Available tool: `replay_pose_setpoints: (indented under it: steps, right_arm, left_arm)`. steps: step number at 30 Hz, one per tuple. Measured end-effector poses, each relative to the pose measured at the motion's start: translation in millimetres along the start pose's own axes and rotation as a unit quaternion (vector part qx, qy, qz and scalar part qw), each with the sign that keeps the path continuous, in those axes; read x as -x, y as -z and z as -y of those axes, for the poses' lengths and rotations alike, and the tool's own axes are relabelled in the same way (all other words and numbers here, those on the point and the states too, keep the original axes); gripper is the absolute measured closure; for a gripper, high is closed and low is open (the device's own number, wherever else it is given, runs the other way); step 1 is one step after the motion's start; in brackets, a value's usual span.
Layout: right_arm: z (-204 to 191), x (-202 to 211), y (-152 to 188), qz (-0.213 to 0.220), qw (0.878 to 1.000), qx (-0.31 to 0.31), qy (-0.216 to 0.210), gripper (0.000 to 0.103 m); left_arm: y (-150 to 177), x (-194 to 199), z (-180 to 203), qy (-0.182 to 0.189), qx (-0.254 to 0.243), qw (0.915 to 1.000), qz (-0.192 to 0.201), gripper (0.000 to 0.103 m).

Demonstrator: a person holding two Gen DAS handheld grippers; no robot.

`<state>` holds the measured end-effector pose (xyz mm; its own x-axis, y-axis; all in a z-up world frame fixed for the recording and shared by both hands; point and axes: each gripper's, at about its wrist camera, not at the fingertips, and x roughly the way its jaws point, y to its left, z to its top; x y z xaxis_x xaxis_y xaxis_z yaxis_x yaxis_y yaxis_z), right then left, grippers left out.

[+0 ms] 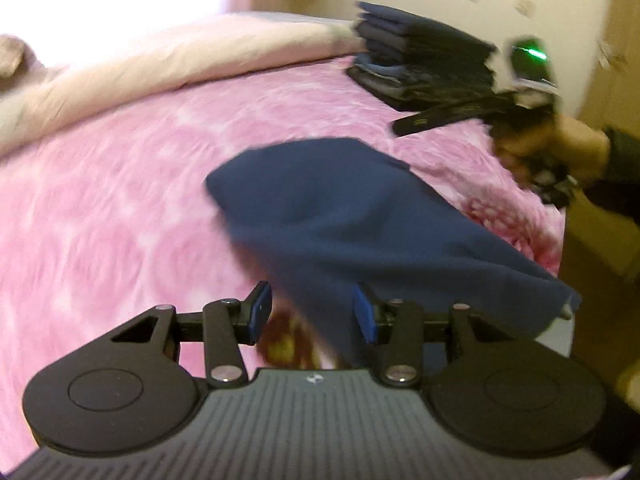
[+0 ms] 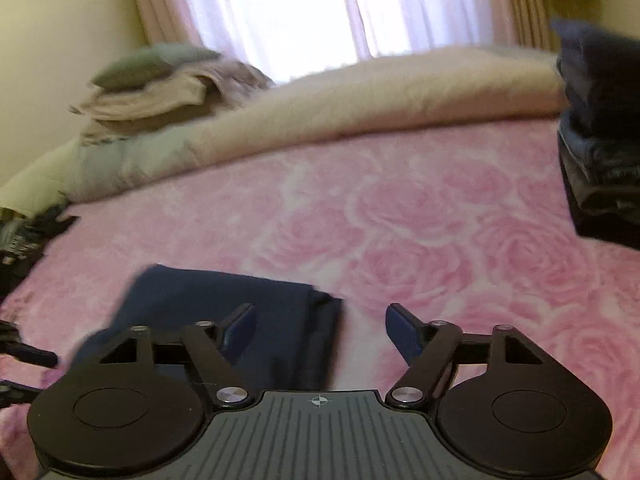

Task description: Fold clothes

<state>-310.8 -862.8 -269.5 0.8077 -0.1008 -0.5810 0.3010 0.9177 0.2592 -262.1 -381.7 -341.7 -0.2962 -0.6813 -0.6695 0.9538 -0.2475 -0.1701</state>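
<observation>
Well along, I'd judge — a stack [image 1: 424, 60] of folded dark clothes sits at the bed's [image 1: 120, 200] far right corner, and one navy garment [image 1: 340, 216] is mid-fold near the right edge, with unsorted dark pieces [image 2: 24, 236] at the left edge probably left to do. The garment looks soft, plain, already doubled into a rough rectangle, one end lifted and blurred. Left gripper [image 1: 314, 314] jaws stand partly apart with cloth between them — clamped or not, cannot tell; right gripper [image 2: 320, 330] jaws apart, empty.

One navy garment [image 2: 224, 304], two tools [image 1: 312, 312]
</observation>
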Motion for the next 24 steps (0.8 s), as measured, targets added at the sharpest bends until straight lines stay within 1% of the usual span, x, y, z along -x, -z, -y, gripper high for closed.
replay_pose_setpoints:
  steps: [3,5,7,8,9,10,11,12,13,14,16,17,18,20,22,23,24]
  right_arm:
    - [-27,16,16,-0.016,0.999,0.010,-0.034,0.029]
    - [-36,17,32,-0.036,0.999,0.006,-0.036,0.029]
    - [-40,15,46,-0.056,0.998,-0.007,-0.033,0.029]
    - [-39,12,52,-0.069,0.997,-0.017,-0.027,0.030]
    - [-38,9,59,-0.082,0.996,-0.027,-0.020,0.030]
    - [-37,7,62,-0.086,0.996,-0.031,-0.021,0.041]
    - [-37,6,65,-0.090,0.995,-0.036,-0.022,0.056]
    - [-37,6,64,-0.092,0.995,-0.033,-0.016,0.082]
    - [-36,6,63,-0.094,0.995,-0.030,-0.010,0.093]
    - [-36,5,61,-0.096,0.995,-0.027,-0.004,0.097]
    - [-30,3,59,-0.108,0.994,-0.028,0.010,0.097]
    - [-29,1,58,-0.112,0.993,-0.027,0.016,0.097]
    - [-29,2,58,-0.114,0.993,-0.026,0.018,0.096]
    - [-38,12,57,-0.108,0.994,-0.004,0.027,0.096]
    - [-52,31,60,-0.090,0.995,0.030,0.030,0.096]
    - [-59,40,63,-0.081,0.996,0.040,0.029,0.096]
    - [-65,49,69,-0.076,0.996,0.043,0.027,0.095]
  left_arm:
    - [21,1,3,0.035,0.045,0.9984,0.000,0.064]
    - [31,-6,8,0.052,0.056,0.9971,-0.001,0.065]
    - [40,-13,14,0.067,0.066,0.9956,-0.003,0.080]
    - [43,-13,17,0.066,0.068,0.9955,0.000,0.080]
    - [44,-11,18,0.064,0.069,0.9956,0.003,0.084]
    - [46,-9,20,0.061,0.070,0.9957,0.005,0.087]
    - [47,-5,23,0.057,0.065,0.9962,0.005,0.089]
    - [49,-1,25,0.053,0.059,0.9968,0.006,0.092]
    - [54,3,29,0.049,0.050,0.9975,0.003,0.095]
    - [59,7,32,0.045,0.040,0.9982,0.001,0.097]
    - [70,11,35,0.043,0.030,0.9985,-0.015,0.103]
    - [76,13,36,0.041,0.026,0.9985,-0.023,0.103]
    - [82,17,38,0.031,0.017,0.9991,-0.023,0.103]
    - [94,28,43,0.008,-0.002,0.9999,-0.014,0.103]
    - [100,40,53,0.000,-0.025,0.9997,0.003,0.100]
    - [103,45,59,-0.004,-0.037,0.9992,0.011,0.097]
    - [105,49,68,-0.009,-0.061,0.9979,0.018,0.090]
